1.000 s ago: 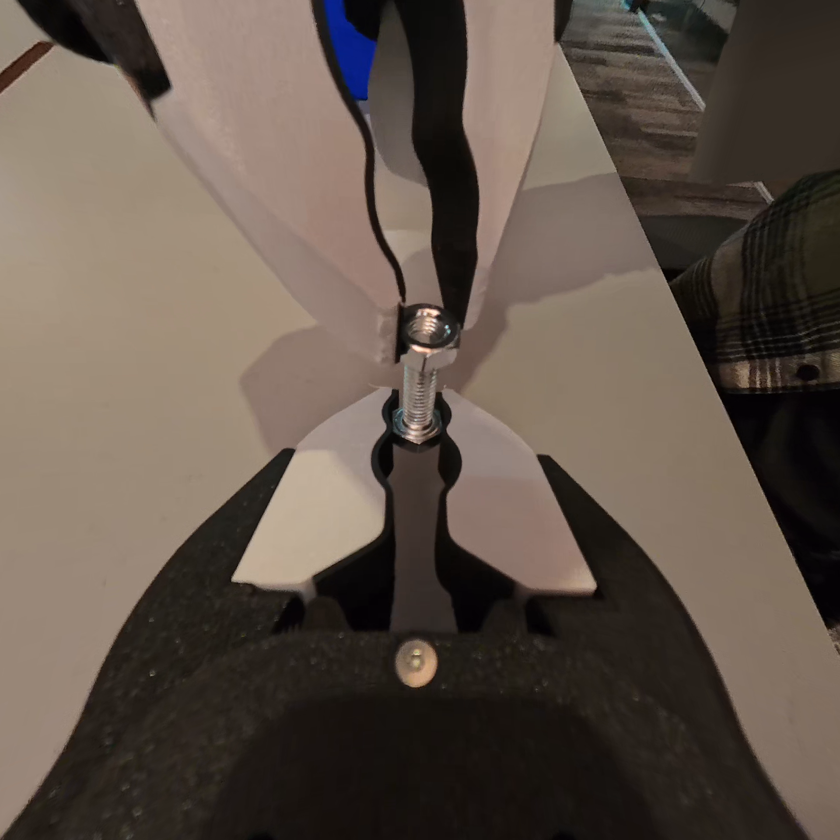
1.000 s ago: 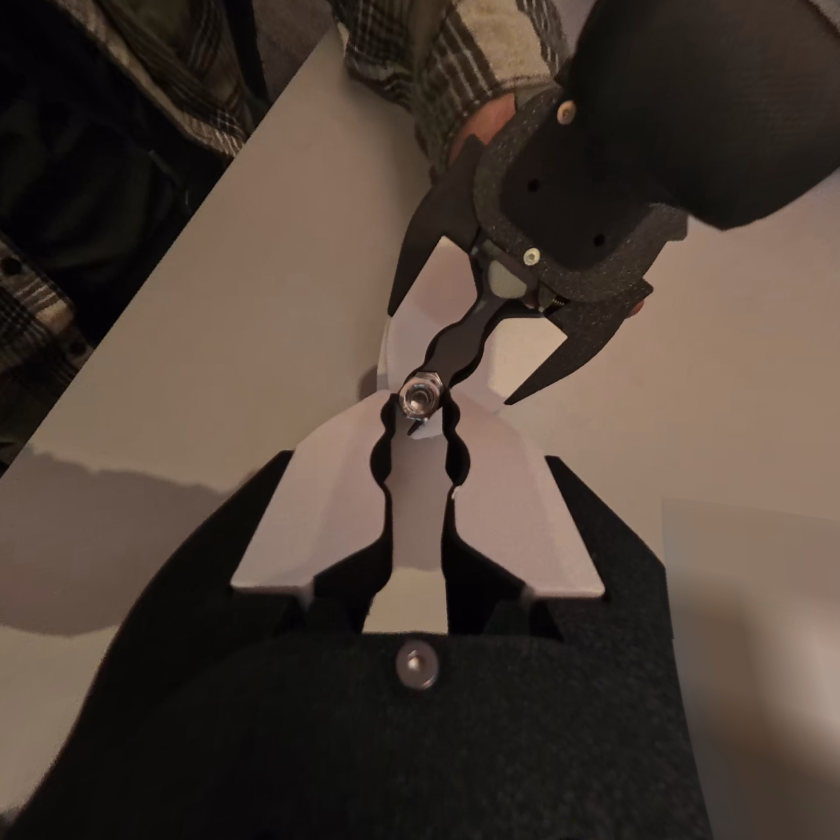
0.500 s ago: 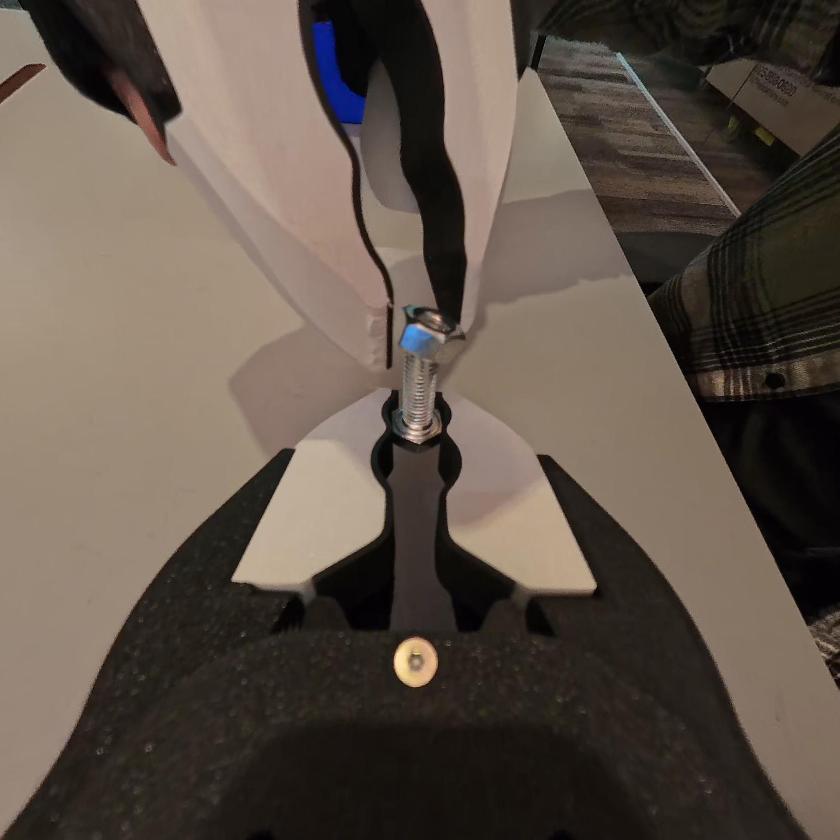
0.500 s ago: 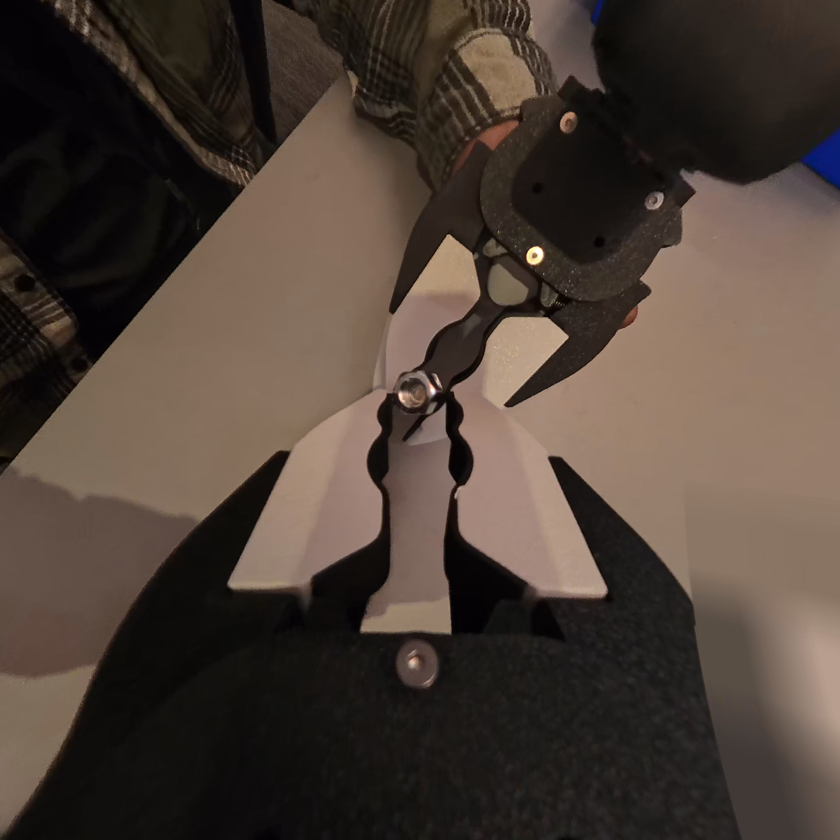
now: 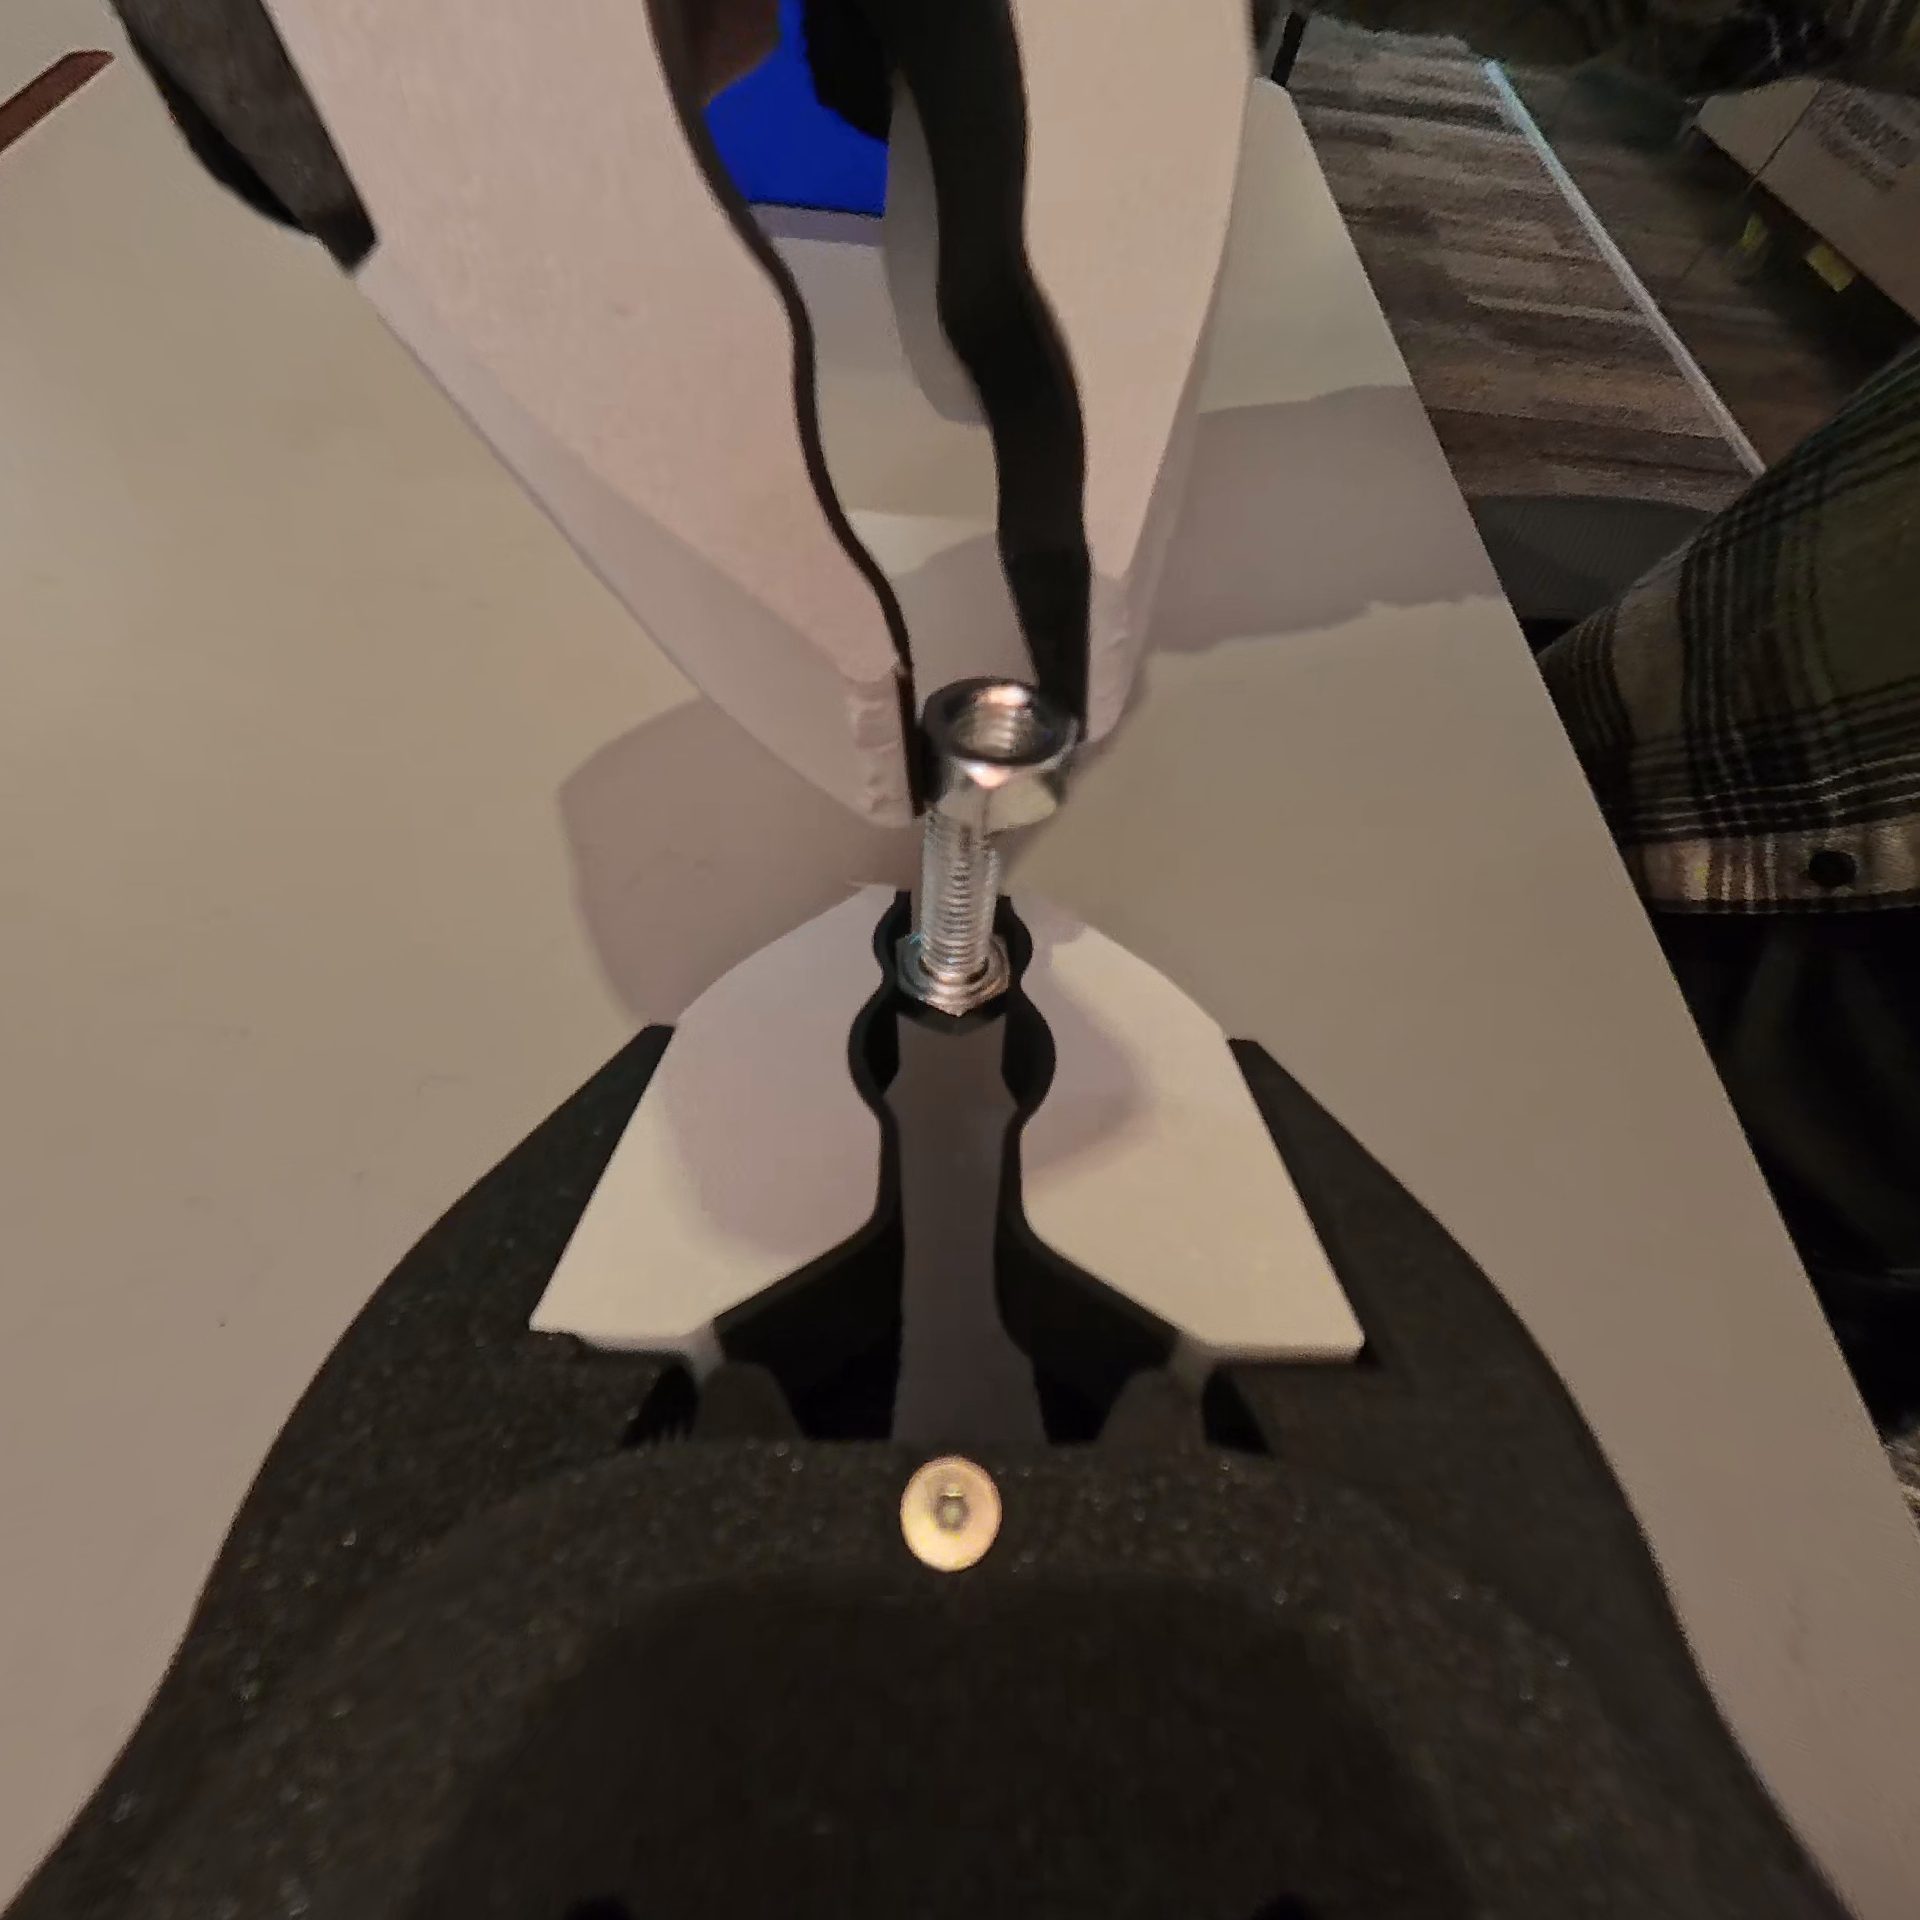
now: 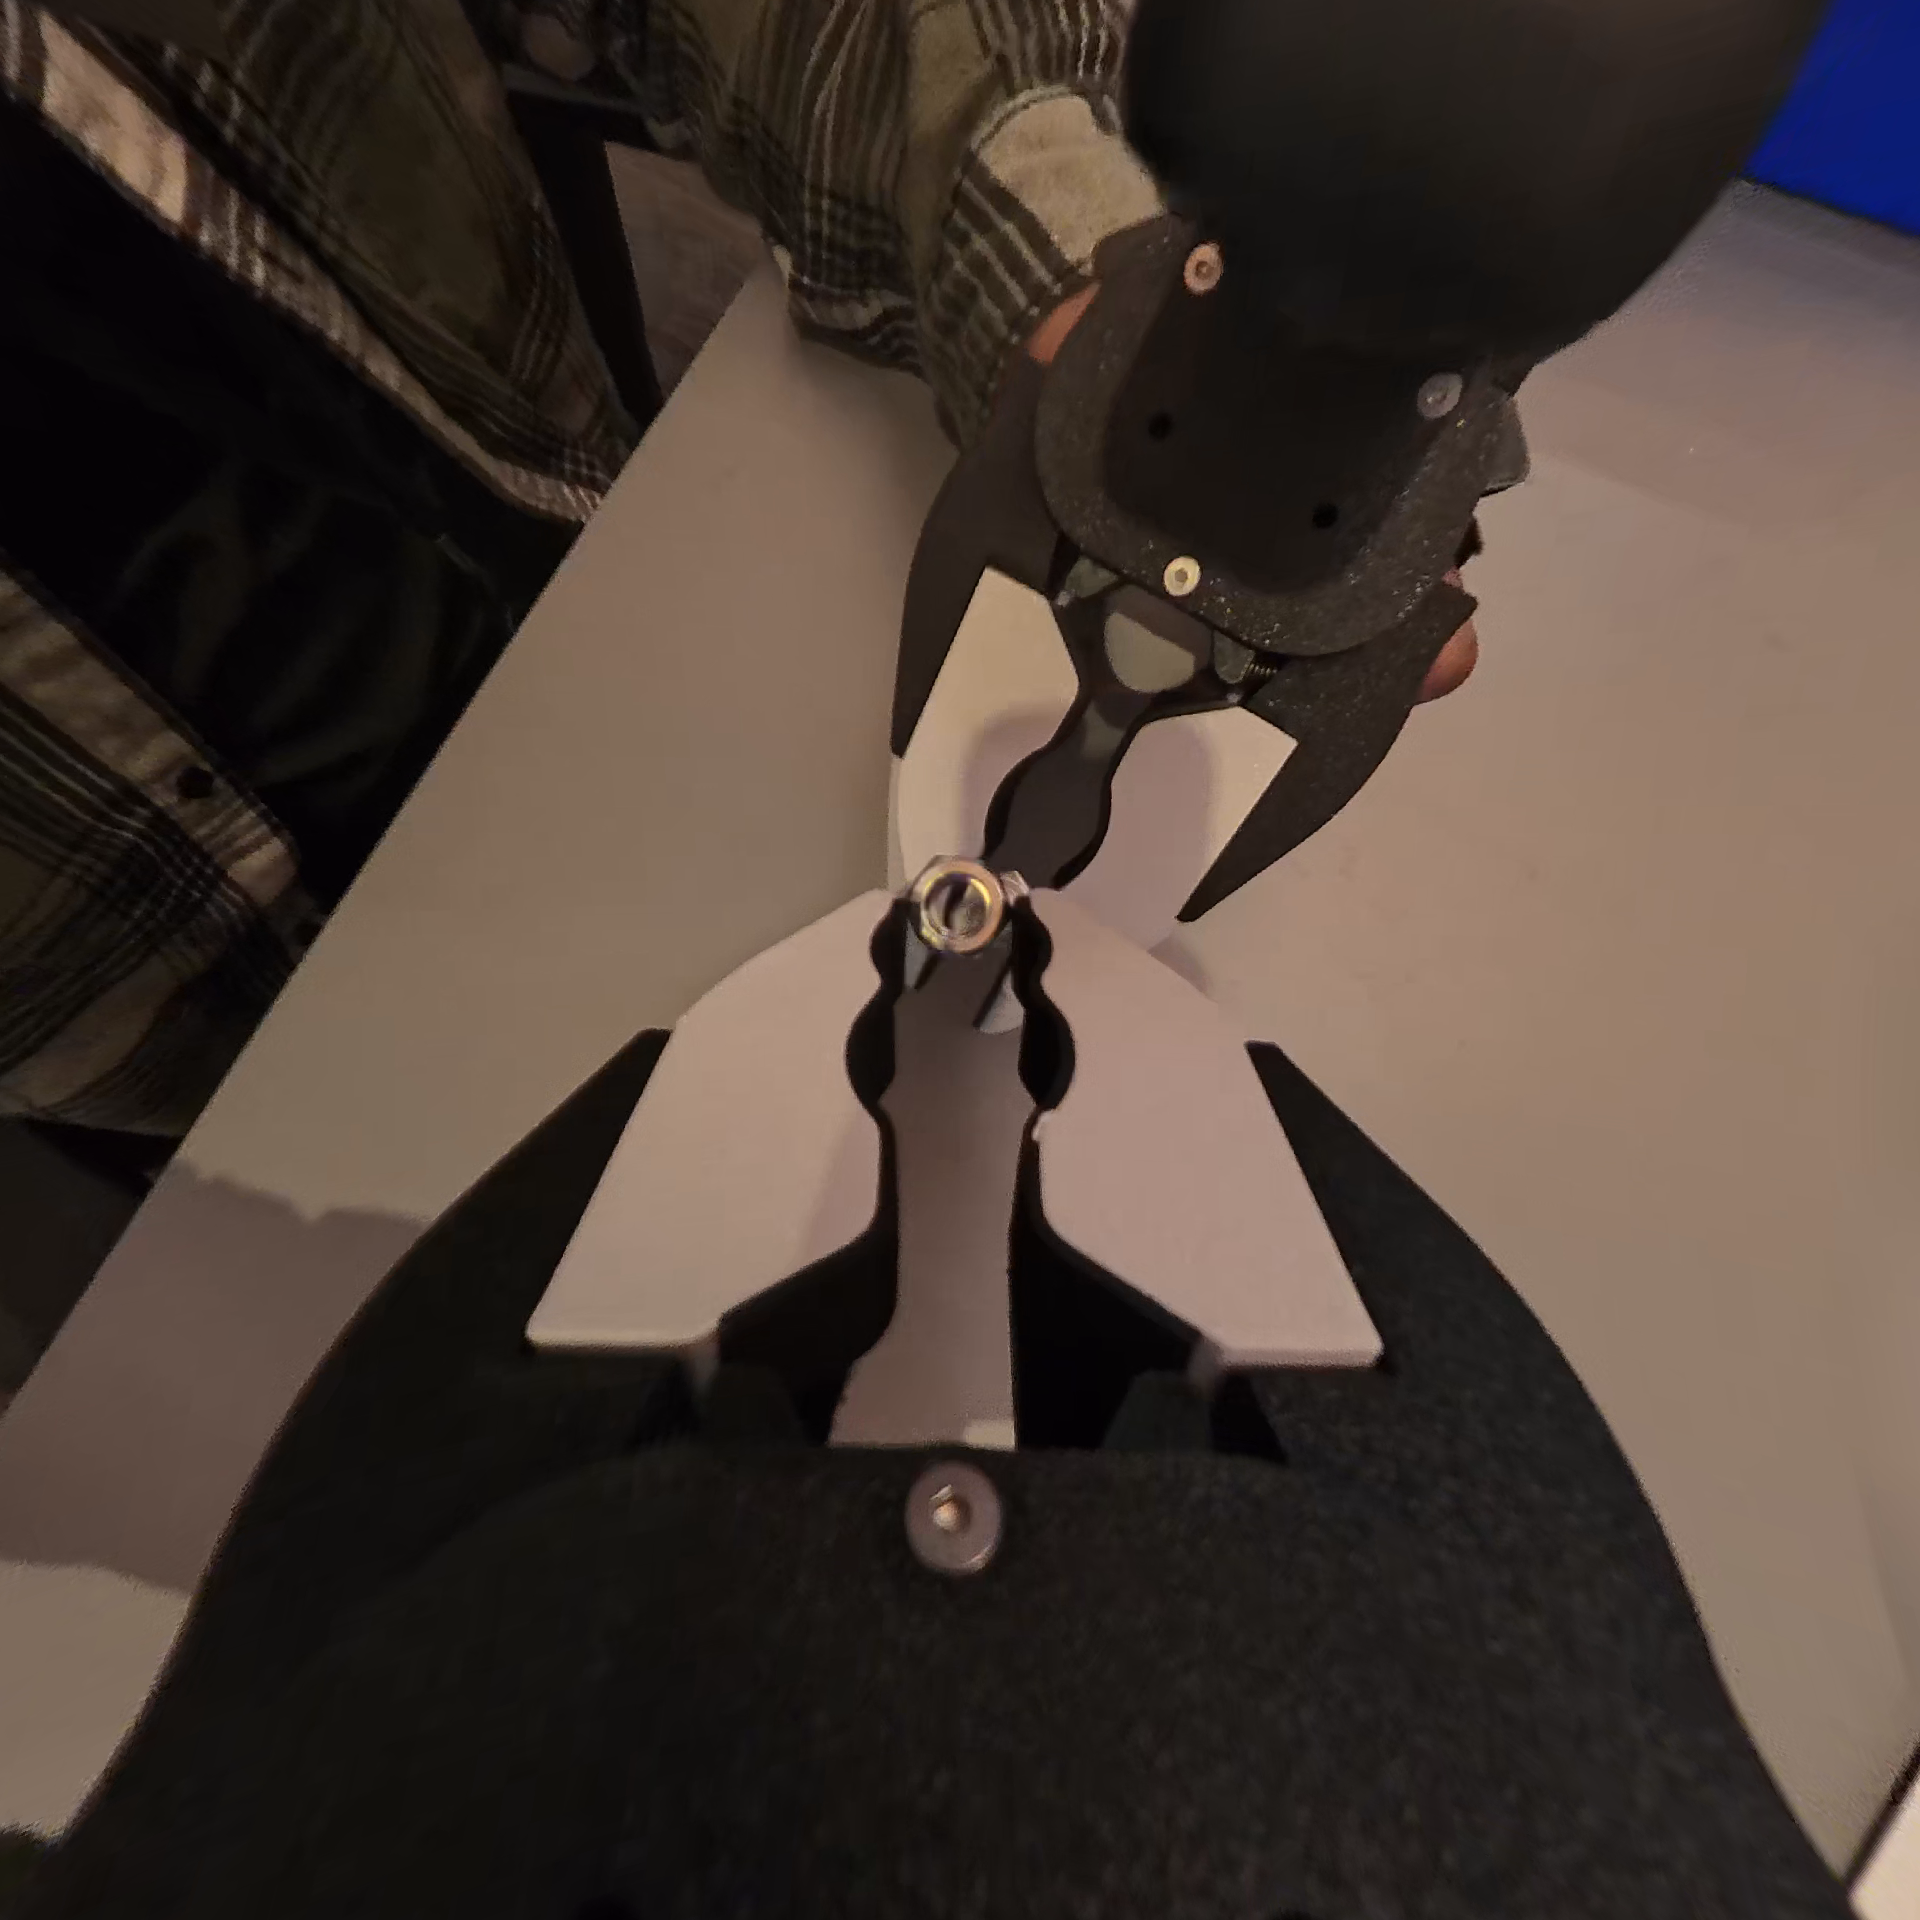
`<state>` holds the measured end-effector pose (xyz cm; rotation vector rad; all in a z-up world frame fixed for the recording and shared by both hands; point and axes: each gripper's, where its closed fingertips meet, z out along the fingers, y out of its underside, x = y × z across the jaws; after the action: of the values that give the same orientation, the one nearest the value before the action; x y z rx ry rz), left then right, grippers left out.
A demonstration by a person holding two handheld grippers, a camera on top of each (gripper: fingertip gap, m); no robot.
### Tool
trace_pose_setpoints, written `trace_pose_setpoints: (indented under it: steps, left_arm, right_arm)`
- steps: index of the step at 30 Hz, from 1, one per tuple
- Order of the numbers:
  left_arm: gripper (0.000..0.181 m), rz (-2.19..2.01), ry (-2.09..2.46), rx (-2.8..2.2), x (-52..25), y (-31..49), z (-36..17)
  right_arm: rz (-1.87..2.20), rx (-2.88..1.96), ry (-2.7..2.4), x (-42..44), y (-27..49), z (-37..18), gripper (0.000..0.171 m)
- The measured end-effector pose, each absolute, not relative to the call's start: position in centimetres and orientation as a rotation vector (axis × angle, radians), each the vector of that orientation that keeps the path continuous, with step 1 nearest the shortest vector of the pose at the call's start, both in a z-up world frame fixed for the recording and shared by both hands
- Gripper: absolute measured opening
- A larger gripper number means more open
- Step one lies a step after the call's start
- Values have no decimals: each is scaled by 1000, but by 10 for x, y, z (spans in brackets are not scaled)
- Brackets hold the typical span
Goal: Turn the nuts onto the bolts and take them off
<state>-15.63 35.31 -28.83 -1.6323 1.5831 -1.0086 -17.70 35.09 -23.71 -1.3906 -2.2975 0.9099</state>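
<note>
Left hand-held gripper (image 5: 951, 992) on bolt (image 5: 958, 894); thread hidden behind nut (image 6: 954, 916) in right view

- Bolt (image 5: 956, 902): bright silver, threaded shank with fine ridged banding; head (image 5: 951, 985) same silver.
- Nut (image 5: 1000, 750): shiny silver, white glare on facets; in right wrist view nut (image 6: 954, 916) silver with darker bore.
- Left gripper (image 5: 951, 961): white finger plates, black inner edges, speckled matte black body; brass-coloured screw (image 5: 951, 1525).
- Right gripper (image 6: 954, 940): white plates, black textured body; grey screw (image 6: 948, 1522).
- Table (image 5: 260, 727): plain off-white, grey shadows.
- Sleeve (image 6: 935, 156): olive-green plaid, cream and dark stripes.
- Blue object (image 5: 790, 135): saturated blue, unidentifiable.
- Floor (image 5: 1538, 343): mottled brown-grey.
</note>
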Motion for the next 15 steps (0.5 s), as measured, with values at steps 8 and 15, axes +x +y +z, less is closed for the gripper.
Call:
trace_pose_setpoints:
  steps: [8,15]
  left_arm:
    - [15,-875,1434,-1710,-176,389,-285]
    - [15,-841,1309,-1710,-187,407,-274]
  right_arm:
    - [675,-1833,-1989,-132,391,-275,19]
    - [543,-2070,-2000,-103,391,-343,19]
